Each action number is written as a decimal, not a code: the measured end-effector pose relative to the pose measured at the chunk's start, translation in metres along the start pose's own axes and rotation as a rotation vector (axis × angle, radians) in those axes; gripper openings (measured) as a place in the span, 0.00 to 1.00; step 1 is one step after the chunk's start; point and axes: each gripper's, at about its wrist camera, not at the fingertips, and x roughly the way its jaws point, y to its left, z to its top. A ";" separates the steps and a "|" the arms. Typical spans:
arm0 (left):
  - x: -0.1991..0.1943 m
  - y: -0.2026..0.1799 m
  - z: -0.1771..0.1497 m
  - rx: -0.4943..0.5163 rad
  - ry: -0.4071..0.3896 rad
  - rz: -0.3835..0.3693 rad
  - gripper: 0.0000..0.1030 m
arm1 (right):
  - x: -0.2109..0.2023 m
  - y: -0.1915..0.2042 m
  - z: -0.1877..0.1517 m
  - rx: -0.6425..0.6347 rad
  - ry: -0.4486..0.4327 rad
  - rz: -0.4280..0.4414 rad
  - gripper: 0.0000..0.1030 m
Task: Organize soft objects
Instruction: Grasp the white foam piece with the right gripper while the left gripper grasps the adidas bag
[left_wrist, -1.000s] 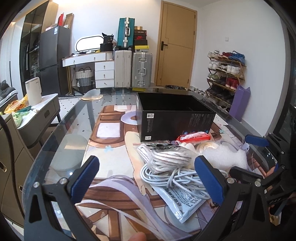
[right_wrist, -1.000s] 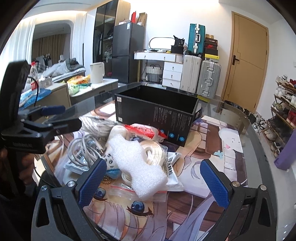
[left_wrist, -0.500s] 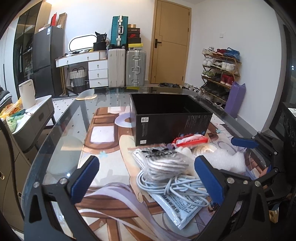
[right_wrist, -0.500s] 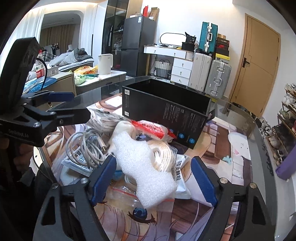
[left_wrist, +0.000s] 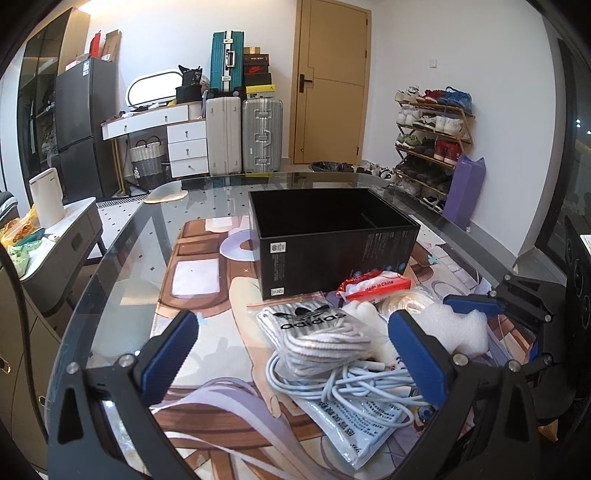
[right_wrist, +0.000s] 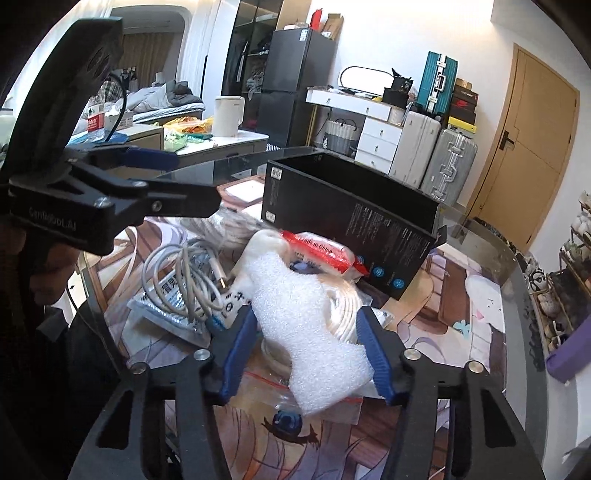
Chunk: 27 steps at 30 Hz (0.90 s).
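We find the black box (left_wrist: 332, 236) empty, the pile on the counter (left_wrist: 122, 280) unsorted; the right gripper (right_wrist: 308, 354) has just been closing its fingers around the white foam piece (right_wrist: 306, 332), the left gripper (left_wrist: 291, 354) spread wide, empty.

- A tan wooden door (left_wrist: 332, 81) with a dark handle, closed in the far wall.
- Two upright hard-shell suitcases, one white (left_wrist: 223, 136) and one silver (left_wrist: 263, 134), touching side by side.
- A teal suitcase (left_wrist: 226, 61) standing on top of them.
- A slanted wooden shoe rack (left_wrist: 432, 129) full of trainers.
- A tall black refrigerator (left_wrist: 79, 122).
- A white three-drawer desk (left_wrist: 184, 146).
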 end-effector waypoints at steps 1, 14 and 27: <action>0.001 -0.001 0.001 0.003 0.002 0.002 1.00 | -0.002 0.000 -0.001 0.002 -0.001 0.012 0.52; 0.014 -0.003 0.005 0.004 0.040 -0.007 1.00 | -0.015 -0.010 0.001 0.049 -0.058 0.082 0.37; 0.039 -0.006 0.003 -0.020 0.144 -0.077 0.83 | -0.024 -0.022 -0.003 0.095 -0.075 0.028 0.37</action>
